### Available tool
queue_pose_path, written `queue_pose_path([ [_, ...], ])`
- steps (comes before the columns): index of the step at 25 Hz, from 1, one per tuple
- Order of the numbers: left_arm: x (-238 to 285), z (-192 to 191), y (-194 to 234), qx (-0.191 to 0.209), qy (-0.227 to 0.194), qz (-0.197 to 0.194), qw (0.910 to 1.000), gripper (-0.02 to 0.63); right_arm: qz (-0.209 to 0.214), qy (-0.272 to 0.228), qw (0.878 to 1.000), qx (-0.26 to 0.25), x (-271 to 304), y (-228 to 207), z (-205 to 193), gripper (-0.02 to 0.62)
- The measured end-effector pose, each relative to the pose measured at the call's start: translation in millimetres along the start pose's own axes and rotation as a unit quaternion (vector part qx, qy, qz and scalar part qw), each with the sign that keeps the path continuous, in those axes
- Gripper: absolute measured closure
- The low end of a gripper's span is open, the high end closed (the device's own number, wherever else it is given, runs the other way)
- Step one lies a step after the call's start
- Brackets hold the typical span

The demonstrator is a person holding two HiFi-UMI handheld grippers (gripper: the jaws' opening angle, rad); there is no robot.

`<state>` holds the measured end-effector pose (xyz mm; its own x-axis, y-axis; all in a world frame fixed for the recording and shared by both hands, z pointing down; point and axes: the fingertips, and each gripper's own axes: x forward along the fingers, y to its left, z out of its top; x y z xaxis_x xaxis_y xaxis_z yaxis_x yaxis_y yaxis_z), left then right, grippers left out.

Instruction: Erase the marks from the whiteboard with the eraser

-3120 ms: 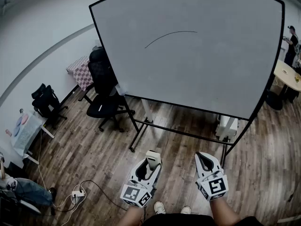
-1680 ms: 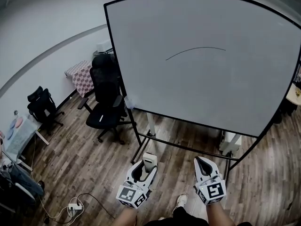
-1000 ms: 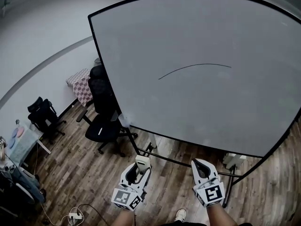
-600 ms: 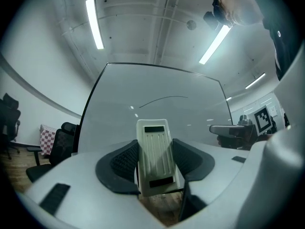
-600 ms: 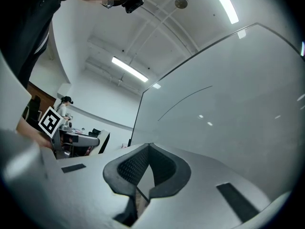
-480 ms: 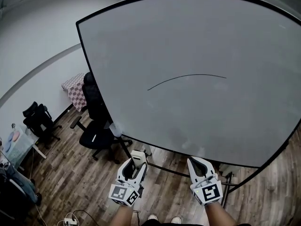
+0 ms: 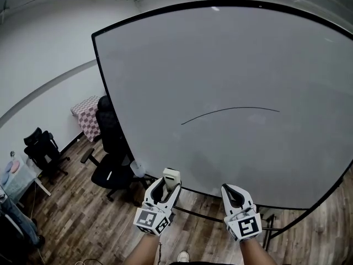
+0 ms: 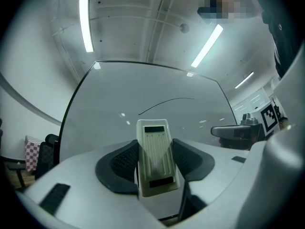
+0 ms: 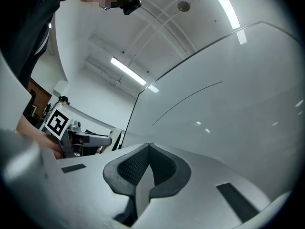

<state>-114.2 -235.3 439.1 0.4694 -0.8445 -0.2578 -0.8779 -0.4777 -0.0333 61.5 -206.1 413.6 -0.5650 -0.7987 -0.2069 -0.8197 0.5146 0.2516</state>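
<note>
A large whiteboard on a black wheeled stand fills the head view, with one thin curved black mark across its middle. The same mark shows in the left gripper view and the mark in the right gripper view. My left gripper is shut on a pale eraser, held low in front of the board's bottom edge; the eraser sits upright between the jaws. My right gripper is beside it, shut with nothing held, its tips meeting.
Black office chairs stand left of the board beside a checkered table. Another chair is further left. Wood floor lies below. The stand's bar crosses just ahead of the grippers.
The whiteboard has grown larger and nearer in the head view. Both grippers have lifted slightly towards its lower edge, the left still shut on the eraser.
</note>
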Motion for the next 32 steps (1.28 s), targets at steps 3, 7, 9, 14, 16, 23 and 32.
queue_pose_path([
  [3, 28, 7, 19, 0.013, 0.003, 0.001, 0.9999, 0.364, -0.011, -0.003, 1.000, -0.007, 21, -9, -2, 0.577],
  [7, 63, 25, 37, 0.014, -0.002, 0.014, 0.9998, 0.364, -0.019, 0.003, 1.000, -0.013, 39, -17, -10, 0.577],
  [9, 79, 37, 45, 0.017, -0.012, 0.020, 0.9996, 0.364, -0.021, 0.000, 1.000, -0.019, 49, -21, -7, 0.577],
  [14, 106, 57, 65, 0.000, -0.033, 0.033, 0.9989, 0.364, -0.022, -0.006, 0.999, -0.027, 65, -26, 2, 0.577],
  [16, 118, 62, 71, -0.011, -0.042, 0.038, 0.9983, 0.364, -0.021, -0.001, 0.999, -0.038, 68, -28, 7, 0.577],
  [23, 146, 79, 87, -0.015, -0.069, 0.049, 0.9963, 0.364, -0.028, 0.009, 0.998, -0.051, 70, -30, 11, 0.577],
  [32, 168, 83, 89, -0.025, -0.084, 0.036, 0.9955, 0.364, -0.040, 0.011, 0.998, -0.040, 74, -36, 8, 0.577],
])
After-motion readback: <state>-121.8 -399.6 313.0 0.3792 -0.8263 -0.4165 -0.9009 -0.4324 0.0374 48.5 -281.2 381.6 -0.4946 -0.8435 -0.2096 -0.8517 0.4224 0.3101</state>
